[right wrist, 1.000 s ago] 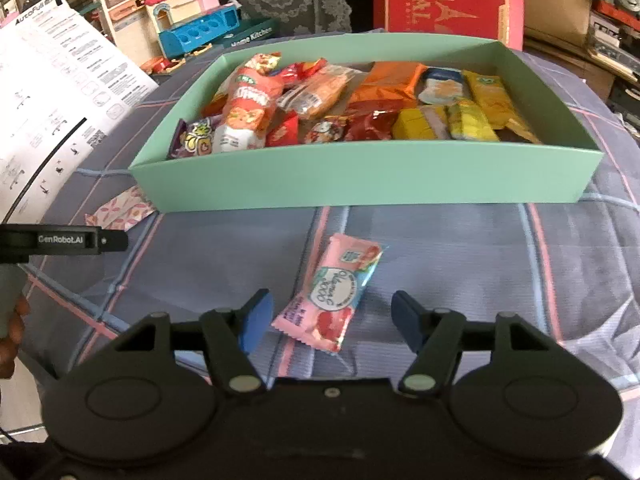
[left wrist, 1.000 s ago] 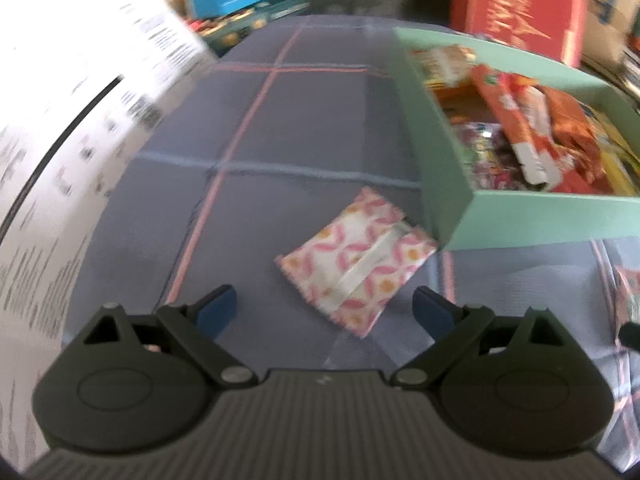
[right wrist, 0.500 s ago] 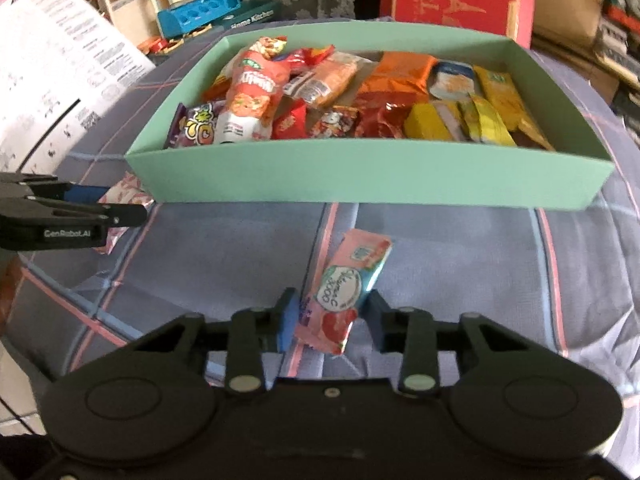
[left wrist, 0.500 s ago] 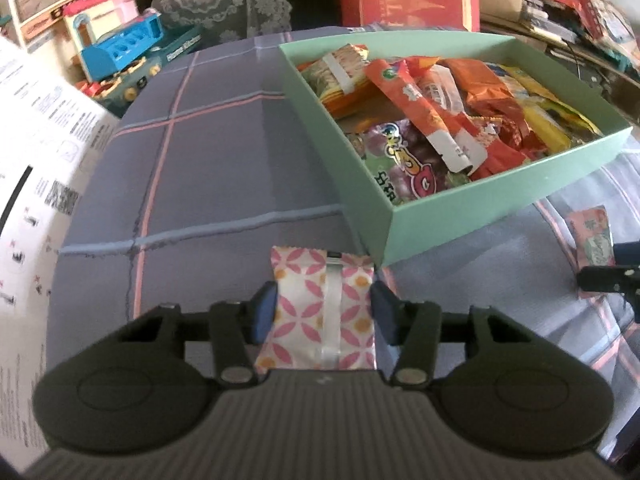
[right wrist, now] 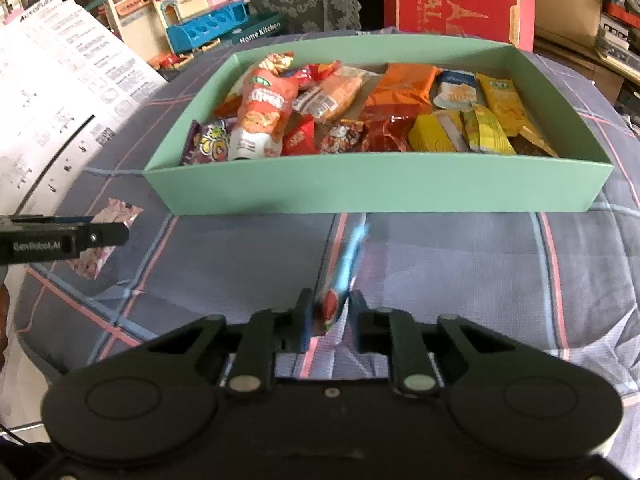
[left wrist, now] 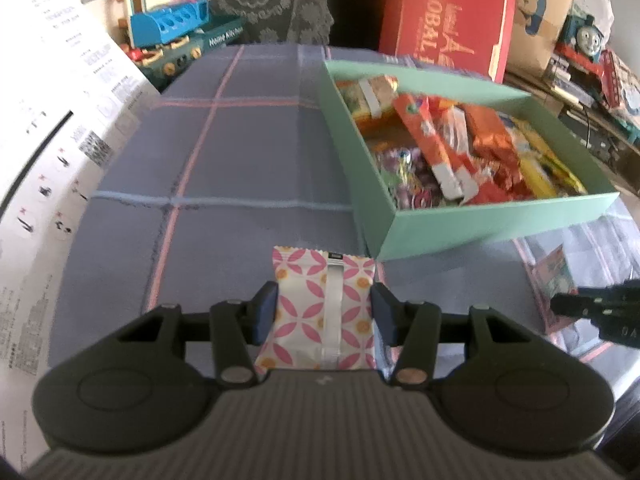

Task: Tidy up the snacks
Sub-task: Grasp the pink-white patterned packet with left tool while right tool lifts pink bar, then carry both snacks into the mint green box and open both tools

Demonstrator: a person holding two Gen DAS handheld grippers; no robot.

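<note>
Most snacks fill the green box (right wrist: 376, 188); left hand-held gripper (left wrist: 324, 312) grips a pink-patterned packet (left wrist: 324, 316), right hand-held gripper (right wrist: 328, 316) pinches what looks like a pink pouch (right wrist: 340, 280), both short of the box at 12 o'clock.

Dim daylight, slight motion blur, strong fisheye edge distortion.
</note>
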